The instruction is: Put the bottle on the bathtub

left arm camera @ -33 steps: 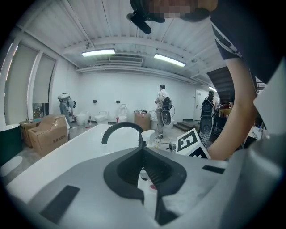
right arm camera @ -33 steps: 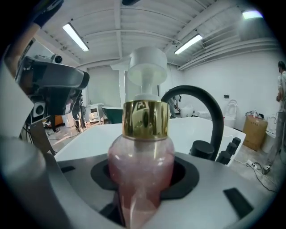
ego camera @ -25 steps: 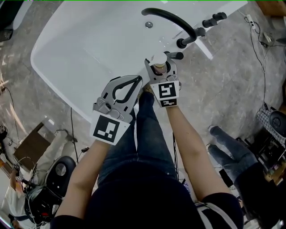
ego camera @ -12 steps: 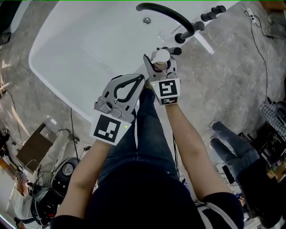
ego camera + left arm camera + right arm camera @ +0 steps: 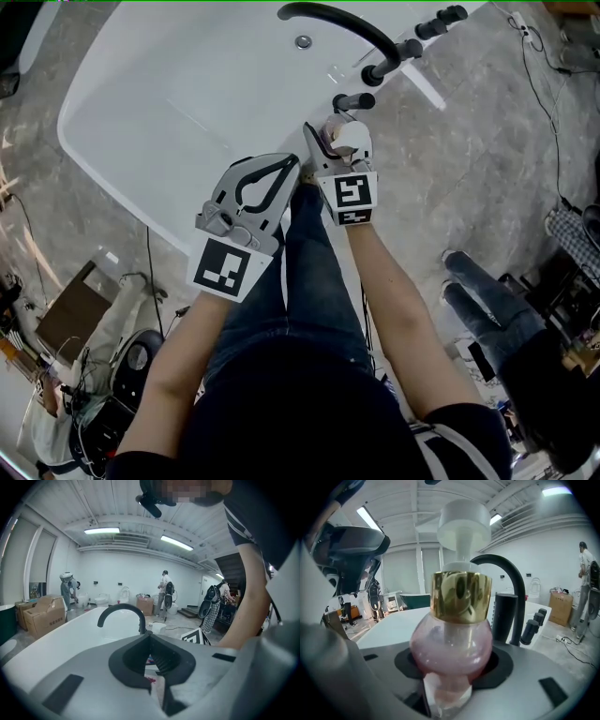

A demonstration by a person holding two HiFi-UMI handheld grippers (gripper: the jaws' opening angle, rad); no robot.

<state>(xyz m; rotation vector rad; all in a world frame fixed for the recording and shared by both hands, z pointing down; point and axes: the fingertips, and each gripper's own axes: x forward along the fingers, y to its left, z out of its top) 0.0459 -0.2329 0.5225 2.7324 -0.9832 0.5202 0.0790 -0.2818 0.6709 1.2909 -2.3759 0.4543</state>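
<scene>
My right gripper (image 5: 337,142) is clamped on the base of the bottle (image 5: 459,634), a round pink one with a gold collar and a white pump cap (image 5: 463,521). The jaws have just been easing apart a touch with the bottle between them. It is upright over the right-hand edge of the bathtub (image 5: 178,112), just short of the black tap handle (image 5: 354,100) and the curved spout (image 5: 337,23). I can't tell from up here whether its base is touching the rim yet. My left gripper (image 5: 286,173) is pinched closed on nothing, level with the same edge and just beside the right one. My main worry is the grip: the body is a smooth ball and I only have the foot of it, so if the jaws loosen before the base is flat on the rim it could tip. From there it would roll into the tub or off onto the stone floor (image 5: 487,159). The rim looks narrow and curved, which adds to that risk. Pushing further forward could knock the pump cap against the tap handle.
</scene>
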